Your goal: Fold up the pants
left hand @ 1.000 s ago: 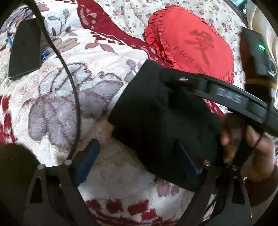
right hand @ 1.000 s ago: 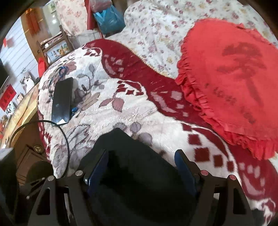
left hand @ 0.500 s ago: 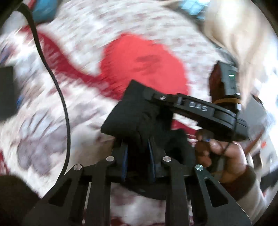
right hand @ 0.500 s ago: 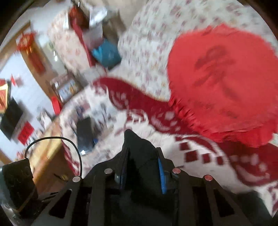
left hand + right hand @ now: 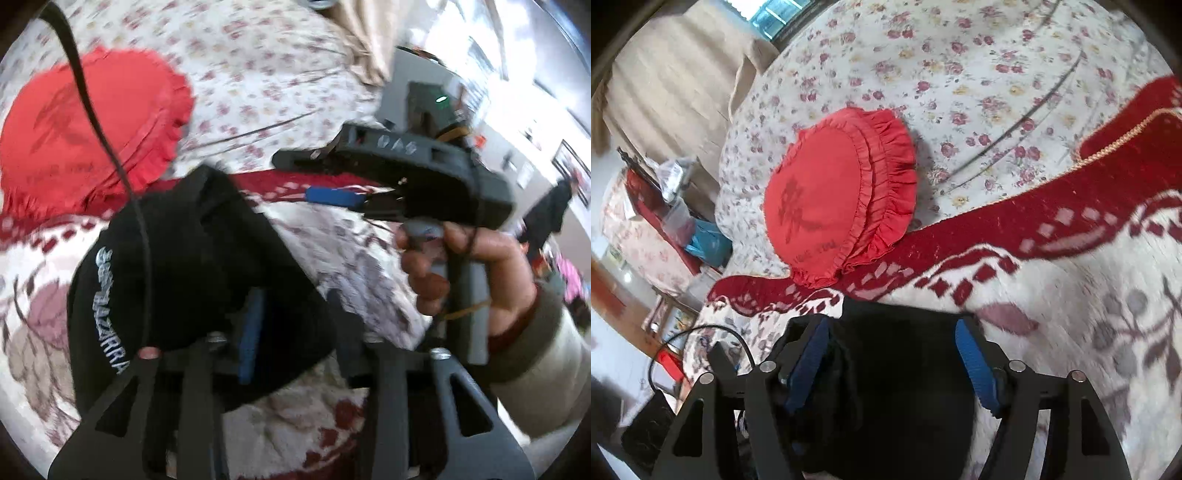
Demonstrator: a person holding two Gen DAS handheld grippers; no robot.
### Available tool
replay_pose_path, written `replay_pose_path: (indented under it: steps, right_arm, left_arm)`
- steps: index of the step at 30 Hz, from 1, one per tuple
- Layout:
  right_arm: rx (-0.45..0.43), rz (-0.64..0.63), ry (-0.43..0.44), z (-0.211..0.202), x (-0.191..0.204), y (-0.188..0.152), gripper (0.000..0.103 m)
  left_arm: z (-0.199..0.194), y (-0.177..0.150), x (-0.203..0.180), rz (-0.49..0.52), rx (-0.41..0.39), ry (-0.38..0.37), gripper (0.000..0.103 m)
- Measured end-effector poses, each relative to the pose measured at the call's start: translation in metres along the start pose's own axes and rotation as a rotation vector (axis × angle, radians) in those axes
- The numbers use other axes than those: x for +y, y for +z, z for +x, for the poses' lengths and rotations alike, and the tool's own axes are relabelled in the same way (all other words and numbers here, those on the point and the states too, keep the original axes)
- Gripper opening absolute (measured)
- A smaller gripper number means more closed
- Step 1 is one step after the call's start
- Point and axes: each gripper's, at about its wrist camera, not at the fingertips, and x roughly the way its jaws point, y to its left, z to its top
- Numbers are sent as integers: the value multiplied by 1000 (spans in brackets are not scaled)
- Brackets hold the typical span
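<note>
The left wrist camera looked close along its fingers, down over the black pants (image 5: 192,280) and across at the right gripper (image 5: 373,184). The right wrist camera faced forward over the blanket (image 5: 1071,295). Both caught the red cushion (image 5: 831,206).

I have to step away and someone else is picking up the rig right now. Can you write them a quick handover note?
Left tool: open, jaws either side of the near edge of the black pants, not clamped.
Right tool: open wide, the pants lying between its fingers, not gripped.
Pants: a compact black bundle on the floral blanket, white lettering facing up, in front of the red cushion.
Done: the pants look folded down small and released.
Left: probably back both tools off, then check that the edges line up. Motion blur hides the fold lines.
</note>
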Motion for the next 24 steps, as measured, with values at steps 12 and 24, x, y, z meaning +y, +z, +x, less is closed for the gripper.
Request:
replay_pose_path:
  steps: [12, 24]
  right_arm:
    - [29, -55, 50, 3, 42, -29, 89]
    - [230, -19, 171, 44, 71, -55, 80]
  left_arm:
    - [-93, 1, 54, -55, -49, 140, 68]
    - [-98, -18, 83, -152, -42, 169, 68]
